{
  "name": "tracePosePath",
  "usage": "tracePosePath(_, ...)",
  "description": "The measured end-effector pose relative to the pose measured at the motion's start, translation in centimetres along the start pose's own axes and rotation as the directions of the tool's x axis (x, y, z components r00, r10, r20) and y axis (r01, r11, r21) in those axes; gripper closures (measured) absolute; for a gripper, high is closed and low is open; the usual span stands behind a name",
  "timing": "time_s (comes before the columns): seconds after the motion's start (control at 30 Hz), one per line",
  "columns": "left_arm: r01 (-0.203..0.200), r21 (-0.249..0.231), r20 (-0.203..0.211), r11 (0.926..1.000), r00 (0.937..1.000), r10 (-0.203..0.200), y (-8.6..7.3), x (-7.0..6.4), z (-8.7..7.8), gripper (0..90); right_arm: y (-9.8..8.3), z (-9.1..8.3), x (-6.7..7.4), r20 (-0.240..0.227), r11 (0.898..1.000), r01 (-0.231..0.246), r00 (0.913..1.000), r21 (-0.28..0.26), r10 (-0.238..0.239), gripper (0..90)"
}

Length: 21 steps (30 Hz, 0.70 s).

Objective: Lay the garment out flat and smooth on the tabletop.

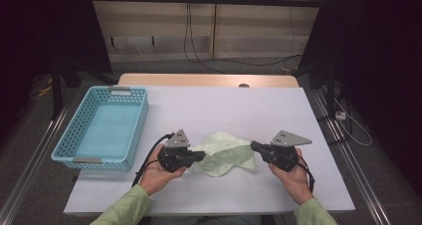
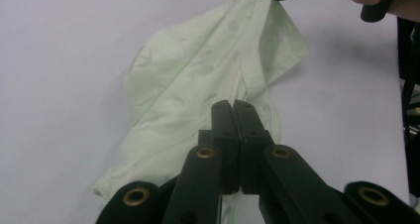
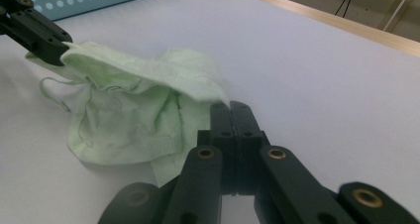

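Note:
A crumpled pale green cloth [image 1: 221, 153] with stitched hems lies mid-table, stretched a little between both grippers. My left gripper [image 1: 203, 155] is shut on the cloth's left edge. In the left gripper view its jaws [image 2: 234, 107] meet with the green fabric [image 2: 198, 70] running under them. My right gripper [image 1: 253, 146] is shut on the cloth's right edge. In the right gripper view its closed tips [image 3: 232, 107] sit at the fabric's [image 3: 133, 105] hem, and the left gripper [image 3: 49, 43] pinches the far corner, slightly lifted.
A light blue perforated basket [image 1: 142, 115] stands at the table's left side with nothing in it. The white table top [image 1: 224, 105] reaches back to a wooden strip [image 1: 209, 79]. Cables trail from both grippers toward the person.

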<state>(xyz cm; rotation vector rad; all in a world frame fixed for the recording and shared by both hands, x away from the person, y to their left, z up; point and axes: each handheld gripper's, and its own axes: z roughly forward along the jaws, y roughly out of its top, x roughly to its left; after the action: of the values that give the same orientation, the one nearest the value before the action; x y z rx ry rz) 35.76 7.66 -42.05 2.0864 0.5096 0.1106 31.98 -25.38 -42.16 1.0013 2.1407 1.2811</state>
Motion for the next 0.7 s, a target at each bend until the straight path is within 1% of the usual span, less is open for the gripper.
tracePosePath(0.03, 0.000, -0.001, 0.000, 1.0000, 1.0000, 0.000, 0.1, 0.0, -0.1, 89.4, 0.0, 0.0, 0.0, 0.000, 1.000, 0.000, 1.0000, 0.000, 0.000, 90.0)
tracePosePath(0.1, -0.001, -0.022, -0.005, 0.9998, 1.0000, 0.001, 0.5, 0.0, -0.4, 89.5, 0.4, -0.5, 0.2, -0.005, 1.000, 0.010, 0.9999, -0.011, -0.010, 90.0)
tracePosePath(0.13, -0.001, -0.022, -0.005, 0.9998, 1.0000, 0.001, 0.5, 0.0, -0.4, 89.4, 0.4, -0.5, 0.2, -0.005, 1.000, 0.010, 0.9999, -0.011, -0.010, 90.0)
tracePosePath(0.17, 0.005, -0.033, -0.007, 0.9994, 1.0000, -0.005, 0.7, 0.0, -0.6, 89.4, 0.6, -0.6, 0.2, -0.004, 1.000, 0.008, 1.0000, -0.015, -0.008, 90.0)
tracePosePath(0.27, 0.007, -0.068, -0.003, 0.9976, 1.0000, -0.007, 1.6, 0.0, -1.4, 89.5, 1.2, -1.4, 0.1, 0.005, 0.999, 0.010, 0.9999, -0.033, -0.010, 90.0)
tracePosePath(0.3, 0.009, -0.080, -0.003, 0.9968, 1.0000, -0.009, 1.8, 0.0, -1.6, 89.5, 1.8, -1.9, 0.1, 0.011, 0.999, 0.020, 0.9998, -0.048, -0.019, 90.0)
tracePosePath(0.33, 0.008, -0.090, -0.007, 0.9959, 0.9999, -0.009, 2.1, 0.1, -1.8, 89.5, 1.8, -1.9, 0.1, 0.011, 0.999, 0.020, 0.9998, -0.048, -0.019, 90.0)
tracePosePath(0.37, 0.008, -0.102, -0.013, 0.9947, 0.9999, -0.009, 2.4, 0.2, -1.9, 89.5, 2.4, -2.4, 0.0, 0.013, 0.998, 0.023, 0.9997, -0.062, -0.022, 90.0)
tracePosePath(0.47, 0.011, -0.108, -0.022, 0.9941, 0.9997, -0.014, 2.6, 0.4, -1.9, 89.5, 2.8, -2.4, -0.1, 0.017, 0.998, 0.023, 0.9996, -0.066, -0.022, 90.0)
tracePosePath(0.5, 0.008, -0.103, -0.038, 0.9947, 0.9992, -0.012, 2.5, 0.6, -1.8, 89.5, 2.9, -2.3, -0.2, 0.016, 0.997, 0.023, 0.9996, -0.067, -0.022, 90.0)
tracePosePath(0.53, 0.009, -0.096, -0.043, 0.9954, 0.9990, -0.013, 2.5, 0.7, -1.8, 89.5, 2.8, -1.8, -0.3, 0.020, 0.998, 0.028, 0.9994, -0.057, -0.027, 90.0)
tracePosePath(0.6, 0.012, -0.093, -0.061, 0.9956, 0.9980, -0.018, 2.5, 1.1, -1.6, 89.6, 2.8, -1.5, -0.3, 0.017, 0.998, 0.025, 0.9995, -0.051, -0.025, 90.0)
tracePosePath(0.7, 0.030, -0.092, -0.078, 0.9953, 0.9962, -0.038, 2.4, 2.0, -1.5, 89.5, 2.8, -0.7, -0.7, 0.015, 0.999, 0.026, 0.9996, -0.039, -0.025, 90.0)
